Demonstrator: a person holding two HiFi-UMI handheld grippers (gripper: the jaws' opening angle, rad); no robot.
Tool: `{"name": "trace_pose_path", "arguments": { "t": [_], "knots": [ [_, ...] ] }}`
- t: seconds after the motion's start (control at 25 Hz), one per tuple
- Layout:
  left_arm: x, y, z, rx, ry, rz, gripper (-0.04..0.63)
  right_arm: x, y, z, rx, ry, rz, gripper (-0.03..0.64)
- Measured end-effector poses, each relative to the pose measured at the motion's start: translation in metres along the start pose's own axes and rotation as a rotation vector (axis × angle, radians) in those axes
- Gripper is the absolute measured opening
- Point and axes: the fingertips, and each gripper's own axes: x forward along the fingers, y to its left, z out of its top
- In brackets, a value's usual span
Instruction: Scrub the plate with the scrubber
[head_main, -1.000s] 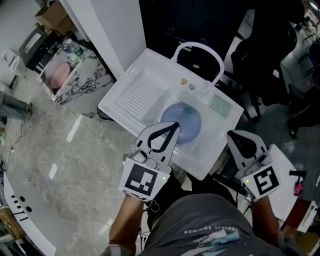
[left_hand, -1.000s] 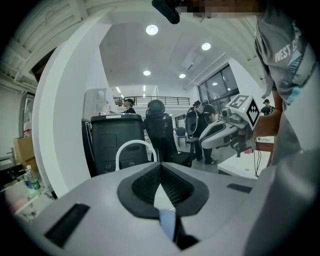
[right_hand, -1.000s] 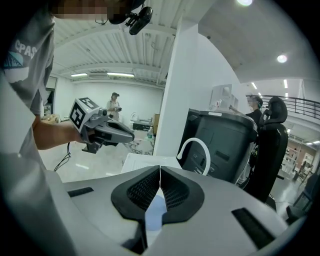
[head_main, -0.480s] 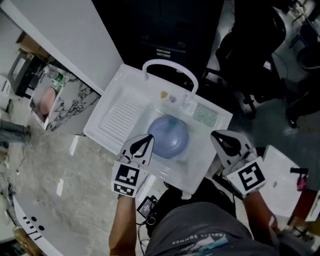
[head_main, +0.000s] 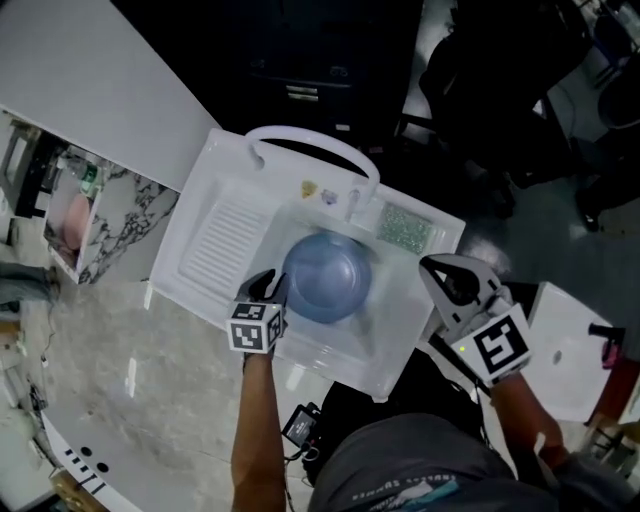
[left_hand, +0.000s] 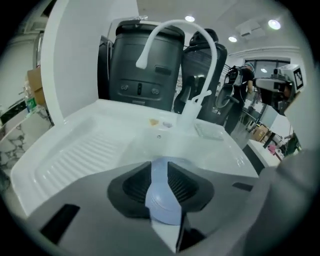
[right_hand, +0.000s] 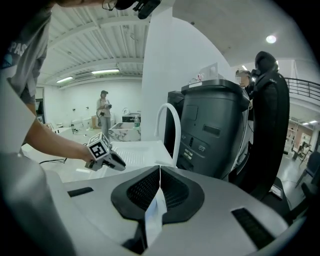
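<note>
Since the scrubber (head_main: 405, 228) lies untouched on the sink (head_main: 330, 362) ledge, I judge that no scrubbing has begun and this is only the approach. Neither tool has anything of the task firmly in hand, and the whole job is still left: taking up the scrubber, steadying the plate (head_main: 330, 275) and rubbing it over.

At the plate's near-left rim, the left gripper (head_main: 268, 287) is angled down into the basin. Its jaws have just been opening and stand spread, and in the left gripper view the blue rim fills the narrow gap between them. Whether the pads touch the plate I cannot tell, but they do not look clamped on it.

Near the sink's front corner, outside the basin, the right gripper (head_main: 435, 268) hangs with its jaws pressed together on nothing. From its tips the scrubber lies a short way ahead and slightly to the left, on the ledge beside the base of the faucet (head_main: 310, 140). That puts this gripper much nearer to the pad than the left one, which has the whole plate between itself and it.

As for what holds what, the basin contains only the plate, lying flat with its hollow up; I see no water or foam in it. Left of the left gripper, the ribbed drainboard (head_main: 215, 245) carries nothing. Two small bits (head_main: 310, 188), one yellowish and one purple, sit on the back ledge beyond the plate.
</note>
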Motion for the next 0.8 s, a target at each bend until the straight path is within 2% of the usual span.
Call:
{"name": "trace_pose_path", "arguments": {
  "t": [0.28,0.64,0.8],
  "knots": [
    [0.051,0.032,-0.026,-0.033,0.116,0.05,0.097,0.021,-0.013,-0.024,0.017,0.041,0.023,0.031],
    [0.112,0.042,-0.059,-0.01,0.242,0.061,0.099,0.036,-0.033,-0.057,0.022,0.097,0.039,0.031],
    [0.124,0.056,-0.069,-0.008,0.302,0.109,0.138,0.035,-0.039,-0.066,0.026,0.109,0.041,0.031]
  ]
}}
